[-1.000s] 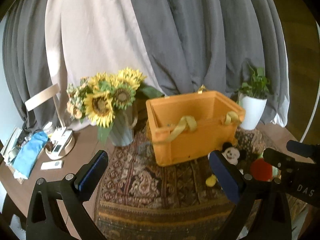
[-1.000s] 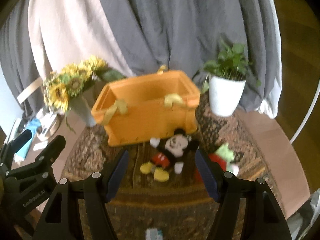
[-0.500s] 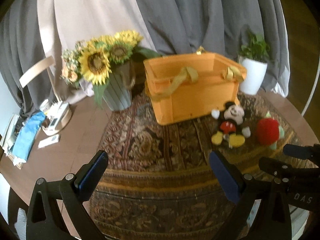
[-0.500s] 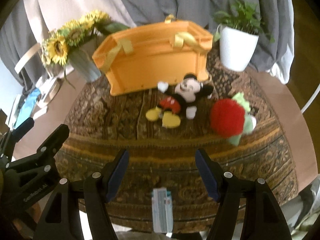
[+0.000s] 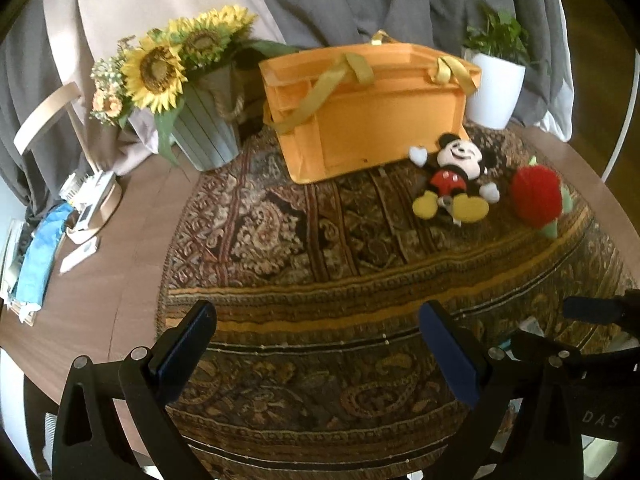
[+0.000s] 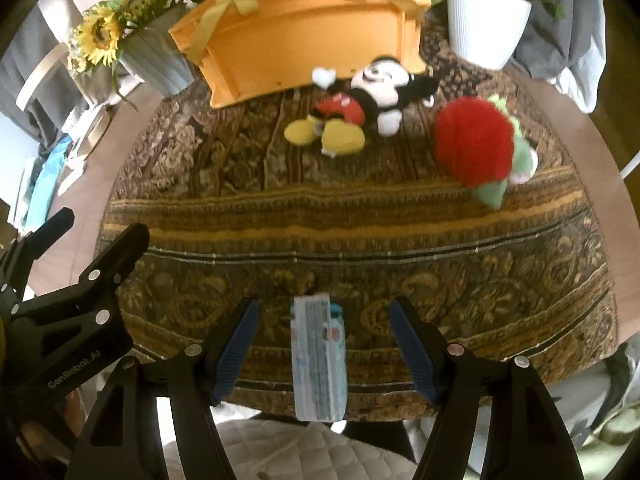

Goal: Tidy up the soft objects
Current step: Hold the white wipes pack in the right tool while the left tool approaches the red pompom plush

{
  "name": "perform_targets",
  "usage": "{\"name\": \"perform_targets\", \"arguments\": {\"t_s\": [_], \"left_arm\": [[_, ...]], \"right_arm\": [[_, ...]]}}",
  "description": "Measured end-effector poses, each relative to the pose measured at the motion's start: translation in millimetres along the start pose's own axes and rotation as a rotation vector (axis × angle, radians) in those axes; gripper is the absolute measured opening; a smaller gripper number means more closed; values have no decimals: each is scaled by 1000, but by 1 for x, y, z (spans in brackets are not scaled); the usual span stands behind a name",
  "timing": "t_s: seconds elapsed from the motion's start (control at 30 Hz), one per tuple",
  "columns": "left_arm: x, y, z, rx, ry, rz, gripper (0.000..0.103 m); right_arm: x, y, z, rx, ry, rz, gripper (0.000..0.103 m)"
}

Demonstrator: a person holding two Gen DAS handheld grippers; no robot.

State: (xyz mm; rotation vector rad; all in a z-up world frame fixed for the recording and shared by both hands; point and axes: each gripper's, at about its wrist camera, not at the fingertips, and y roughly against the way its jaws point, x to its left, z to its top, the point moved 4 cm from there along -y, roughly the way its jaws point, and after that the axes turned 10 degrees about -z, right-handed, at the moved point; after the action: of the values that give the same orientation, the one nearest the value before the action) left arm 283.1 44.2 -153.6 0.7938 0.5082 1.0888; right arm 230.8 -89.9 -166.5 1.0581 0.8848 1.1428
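- While your right claw hangs released over the near rug edge, the mouse doll lies ahead, long axis crosswise.
- Left claw, also released, sits farther off.

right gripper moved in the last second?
Yes. The right gripper has tipped downward: in its own view the orange box slid from mid-frame up to the top edge, and a small packet now lies between the open jaws.

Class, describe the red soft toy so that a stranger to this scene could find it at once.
Start at the orange bin on the patterned rug. In front of it lies a mouse plush; the red soft toy sits beside that. It alone is a round fuzzy red ball with green parts.
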Motion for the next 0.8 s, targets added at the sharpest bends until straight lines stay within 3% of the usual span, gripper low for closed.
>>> {"name": "perform_targets", "arguments": {"t_s": [0.47,0.8], "left_arm": [[-5,-20,-18,92,3,-5,103],[-10,-31,-21,127,3,-24,103]], "right_arm": [[2,-27,-14,80,20,31,52],[1,-42,-18,112,14,57,32]]}}
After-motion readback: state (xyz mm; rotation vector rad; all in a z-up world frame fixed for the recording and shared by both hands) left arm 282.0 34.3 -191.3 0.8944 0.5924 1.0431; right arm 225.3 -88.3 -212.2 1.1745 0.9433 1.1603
